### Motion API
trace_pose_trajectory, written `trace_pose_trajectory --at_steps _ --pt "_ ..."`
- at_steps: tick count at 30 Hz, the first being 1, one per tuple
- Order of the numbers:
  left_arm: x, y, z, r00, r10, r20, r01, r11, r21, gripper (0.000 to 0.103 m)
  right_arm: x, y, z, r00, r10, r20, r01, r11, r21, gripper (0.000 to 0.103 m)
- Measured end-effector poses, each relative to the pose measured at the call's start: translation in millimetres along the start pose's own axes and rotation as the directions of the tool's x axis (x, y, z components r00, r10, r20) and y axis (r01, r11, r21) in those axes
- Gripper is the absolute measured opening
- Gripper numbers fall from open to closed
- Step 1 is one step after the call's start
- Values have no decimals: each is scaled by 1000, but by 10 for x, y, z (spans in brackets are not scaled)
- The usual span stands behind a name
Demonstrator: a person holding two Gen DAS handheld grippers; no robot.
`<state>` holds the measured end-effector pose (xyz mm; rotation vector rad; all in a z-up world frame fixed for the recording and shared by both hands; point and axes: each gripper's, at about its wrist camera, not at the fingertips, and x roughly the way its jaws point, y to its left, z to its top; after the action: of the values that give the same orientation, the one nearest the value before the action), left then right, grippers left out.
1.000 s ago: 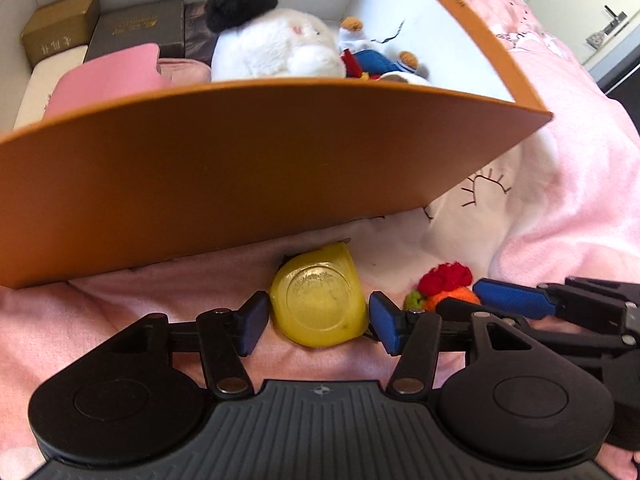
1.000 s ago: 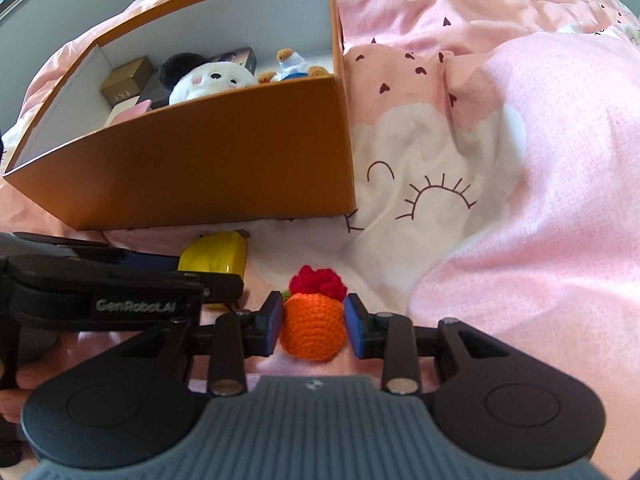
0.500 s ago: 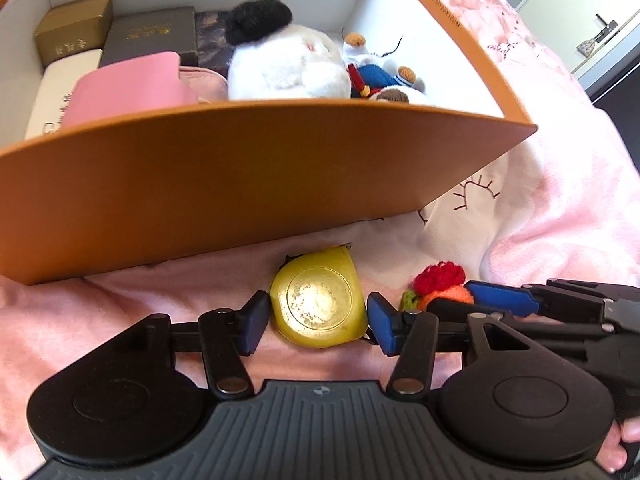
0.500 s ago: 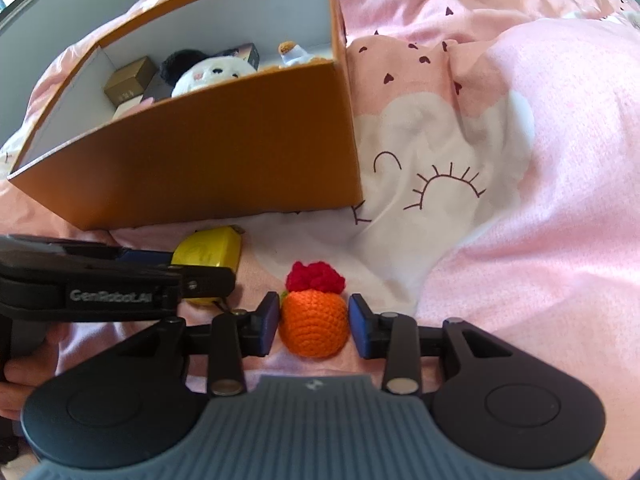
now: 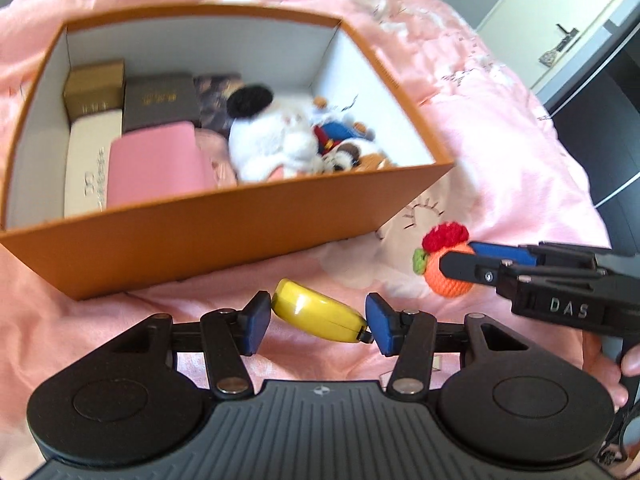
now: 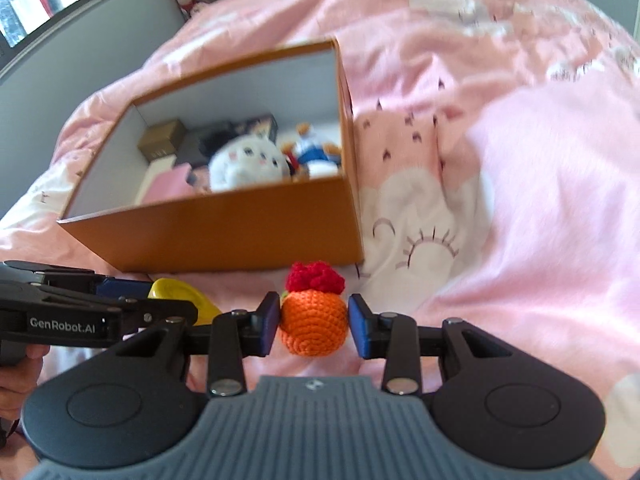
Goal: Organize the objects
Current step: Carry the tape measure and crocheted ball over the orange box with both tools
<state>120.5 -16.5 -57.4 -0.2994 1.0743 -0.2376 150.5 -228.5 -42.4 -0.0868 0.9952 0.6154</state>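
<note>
Left gripper [image 5: 316, 320] clamps yellow case [image 5: 318, 314] | right gripper [image 6: 313, 322] clamps crochet orange [image 6: 313, 326]

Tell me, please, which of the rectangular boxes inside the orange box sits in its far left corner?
The gold box: it fills the far left corner of the orange box, with the dark grey box to its right and the cream box nearer the camera.

The left gripper [image 6: 160, 304], seen from the right wrist view, carries "GenRobot.AI" in white on its black side. The right gripper [image 5: 452, 258], seen from the left wrist view, shows white letters "DAS" on its black body. Gold print on the boxes inside the orange box [image 5: 240, 232] is too blurred to read.
</note>
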Motion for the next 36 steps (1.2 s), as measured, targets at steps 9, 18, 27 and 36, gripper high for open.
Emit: trace_pose_trajectory --at_steps 9,18,27,36 --pt "-429 -163 215 994 -49 97 44 997 58 59 -418 190 305 993 57 105 -47 994 -95 39" --pt "-533 -23 710 988 -28 151 23 999 39 59 -349 300 880 986 76 147 -42 974 -225 39" --pt "-155 250 1318 991 2 130 -2 1000 -1 59 393 482 1362 996 -14 92 54 891 -450 39" --pt "341 478 1672 994 37 103 -33 999 -40 59 1165 658 1580 995 -93 48 102 751 -653 39"
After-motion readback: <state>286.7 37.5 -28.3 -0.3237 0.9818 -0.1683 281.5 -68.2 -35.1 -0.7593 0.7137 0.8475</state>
